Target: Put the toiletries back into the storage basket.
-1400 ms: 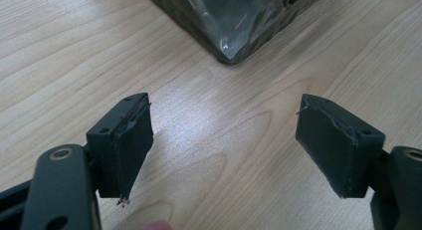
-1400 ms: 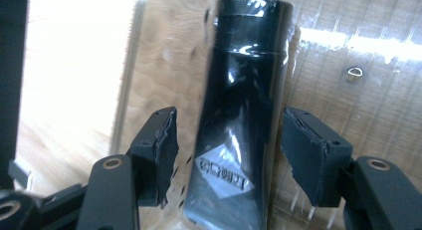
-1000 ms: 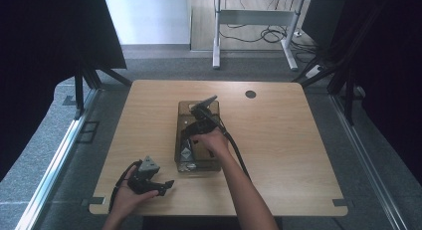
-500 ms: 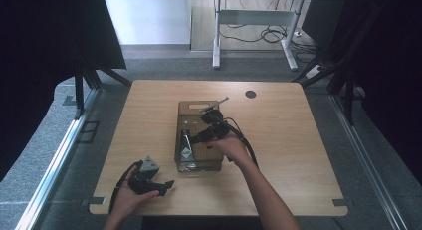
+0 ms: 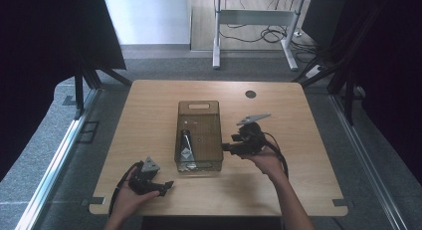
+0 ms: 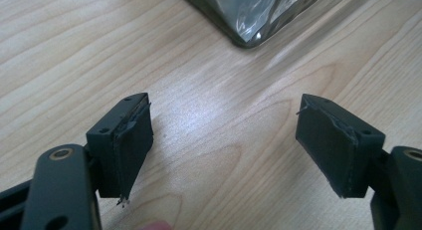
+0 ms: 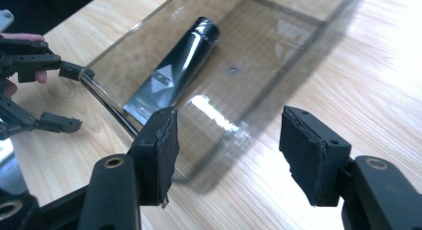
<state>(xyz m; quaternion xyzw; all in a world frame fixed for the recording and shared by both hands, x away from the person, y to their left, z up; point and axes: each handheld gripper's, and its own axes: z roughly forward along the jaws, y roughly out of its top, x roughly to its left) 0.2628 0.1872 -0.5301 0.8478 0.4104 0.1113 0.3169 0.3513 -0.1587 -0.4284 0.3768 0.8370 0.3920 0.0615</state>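
The table [image 5: 149, 115] is evenly lit, while the room's sides fall into near black. Bright daylight washes the floor [image 5: 149, 21] beyond. The high view is soft and grainy. Glare streaks the wood by the left gripper [image 6: 224, 140], whose jaws are a little blurred. Reflections glint on the clear bin [image 7: 234, 80] and the black tube [image 7: 179, 65]; the bin casts a soft shadow.

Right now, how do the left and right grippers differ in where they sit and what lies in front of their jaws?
The left gripper rests near the table's front edge, short of the clear bin; the right gripper sits beside the bin's right wall. The left gripper's own view shows bare wood and a corner of the bin; the right gripper's looks into it at the black tube. Both stand open, holding nothing.
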